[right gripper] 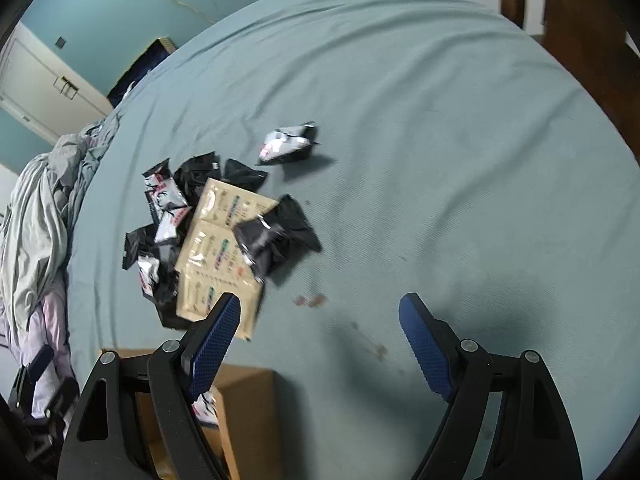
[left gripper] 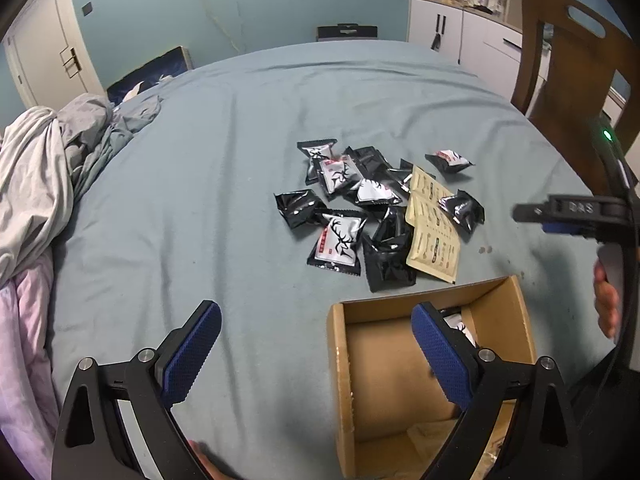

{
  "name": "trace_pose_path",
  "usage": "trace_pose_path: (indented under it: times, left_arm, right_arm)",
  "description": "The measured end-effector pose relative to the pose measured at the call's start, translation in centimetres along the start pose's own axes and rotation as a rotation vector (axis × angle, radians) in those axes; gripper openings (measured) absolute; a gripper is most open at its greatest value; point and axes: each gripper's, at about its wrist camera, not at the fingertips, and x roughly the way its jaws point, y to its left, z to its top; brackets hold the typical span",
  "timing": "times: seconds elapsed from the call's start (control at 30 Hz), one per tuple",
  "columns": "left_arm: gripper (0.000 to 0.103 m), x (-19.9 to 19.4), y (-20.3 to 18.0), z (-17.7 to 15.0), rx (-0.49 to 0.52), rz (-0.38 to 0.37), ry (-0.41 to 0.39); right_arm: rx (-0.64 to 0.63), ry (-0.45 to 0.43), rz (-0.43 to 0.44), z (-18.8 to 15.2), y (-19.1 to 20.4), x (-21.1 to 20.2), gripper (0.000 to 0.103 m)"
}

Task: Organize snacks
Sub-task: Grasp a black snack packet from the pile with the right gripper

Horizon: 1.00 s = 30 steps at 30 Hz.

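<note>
A pile of black and white snack packets [left gripper: 352, 200] lies on the blue-grey cloth, with beige sachets [left gripper: 434, 226] at its right side. The pile also shows in the right wrist view [right gripper: 212, 232], with one packet [right gripper: 288, 142] lying apart beyond it. An open cardboard box [left gripper: 340, 380] stands in front of the pile and holds a packet [left gripper: 460, 326]. My left gripper [left gripper: 316, 350] is open and empty, its right finger over the box. My right gripper [right gripper: 320, 340] is open and empty above bare cloth, right of the box [right gripper: 244, 400].
A crumpled grey and pink bedding heap [left gripper: 36, 184] lies at the left. A wooden chair [left gripper: 568, 80] stands at the far right. White cabinets [left gripper: 460, 28] line the back wall. Small dark stains [right gripper: 310, 300] mark the cloth.
</note>
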Motion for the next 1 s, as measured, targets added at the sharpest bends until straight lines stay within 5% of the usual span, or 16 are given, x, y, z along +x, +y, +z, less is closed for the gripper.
trace_pose_path:
  times: [0.67, 0.73, 0.8, 0.9, 1.0]
  left_arm:
    - [0.097, 2.1, -0.2, 0.7, -0.003, -0.038, 0.052]
    - [0.097, 2.2, -0.1, 0.8, -0.012, -0.038, 0.048]
    - [0.097, 2.2, 0.0, 0.9, -0.018, -0.034, 0.040]
    - [0.097, 2.1, 0.2, 0.9, -0.021, -0.023, 0.028]
    - [0.097, 2.0, 0.5, 0.9, -0.026, -0.005, 0.008]
  right_arm:
    - [-0.198, 0.080, -0.050, 4.1, 4.3, 11.2, 0.079]
    - [-0.224, 0.050, -0.063, 4.1, 4.5, 11.0, 0.058]
    - [-0.251, 0.050, -0.081, 4.1, 4.6, 11.0, 0.056]
    - [-0.268, 0.046, -0.090, 3.8, 4.9, 11.0, 0.040]
    - [-0.275, 0.029, -0.097, 3.4, 5.1, 10.4, 0.038]
